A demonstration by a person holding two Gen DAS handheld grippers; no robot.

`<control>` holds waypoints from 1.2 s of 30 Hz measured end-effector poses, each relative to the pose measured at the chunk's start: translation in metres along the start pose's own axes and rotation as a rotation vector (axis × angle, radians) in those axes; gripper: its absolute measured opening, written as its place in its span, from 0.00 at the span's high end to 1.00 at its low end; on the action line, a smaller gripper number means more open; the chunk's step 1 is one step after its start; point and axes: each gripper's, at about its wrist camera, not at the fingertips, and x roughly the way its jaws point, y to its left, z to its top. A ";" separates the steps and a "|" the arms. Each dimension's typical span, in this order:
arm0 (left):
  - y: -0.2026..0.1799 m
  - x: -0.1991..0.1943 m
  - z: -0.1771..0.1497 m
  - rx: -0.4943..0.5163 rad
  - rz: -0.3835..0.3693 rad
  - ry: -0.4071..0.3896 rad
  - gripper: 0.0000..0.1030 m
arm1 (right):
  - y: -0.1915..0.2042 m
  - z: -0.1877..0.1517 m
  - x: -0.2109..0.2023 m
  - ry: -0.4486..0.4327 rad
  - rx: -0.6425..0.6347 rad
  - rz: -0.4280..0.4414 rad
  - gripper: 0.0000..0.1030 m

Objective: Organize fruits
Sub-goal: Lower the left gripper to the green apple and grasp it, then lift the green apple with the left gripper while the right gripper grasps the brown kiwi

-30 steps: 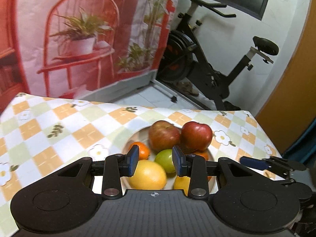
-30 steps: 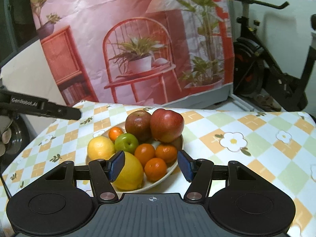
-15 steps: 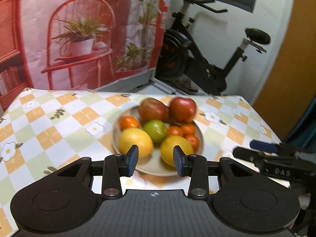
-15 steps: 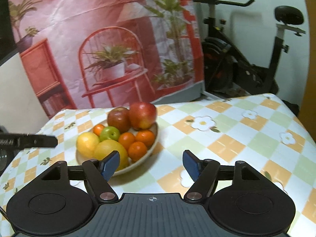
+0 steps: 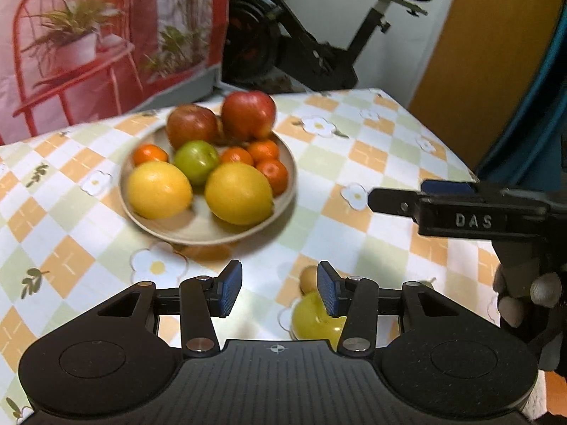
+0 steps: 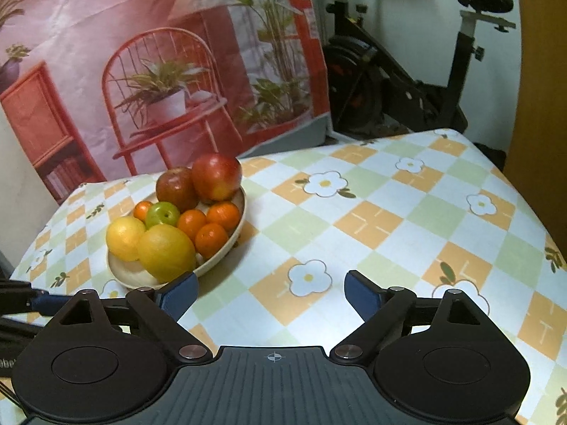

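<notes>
— Where is the fruit?

— Most is piled on the round beige plate [image 5: 207, 237]. One yellow-green pear [image 5: 313, 318] lies below the left gripper [image 5: 280, 292], jaws half open, empty.

— And the right gripper [image 6: 271, 292]?

— Wide open, empty. I think the left should lower straight and close gently.

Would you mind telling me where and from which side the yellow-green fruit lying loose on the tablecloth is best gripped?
Grip the yellow-green fruit across its widest middle, probably coming straight down from above. It lies alone on the tablecloth, apart from the plate, so both sides look free. It sits just below the open left gripper, partly hidden by one of its fingers; its exact shape is unclear.
</notes>
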 end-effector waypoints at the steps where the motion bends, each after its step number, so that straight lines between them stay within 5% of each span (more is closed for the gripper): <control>1: 0.000 0.001 -0.001 0.003 -0.006 0.008 0.51 | 0.000 0.000 0.000 0.004 0.002 -0.001 0.12; 20: -0.018 0.029 -0.014 0.051 -0.072 0.146 0.42 | 0.000 0.002 0.007 0.060 0.028 -0.015 0.11; 36: -0.020 0.029 -0.020 0.040 -0.103 0.113 0.52 | 0.001 0.002 0.011 0.084 0.020 -0.022 0.06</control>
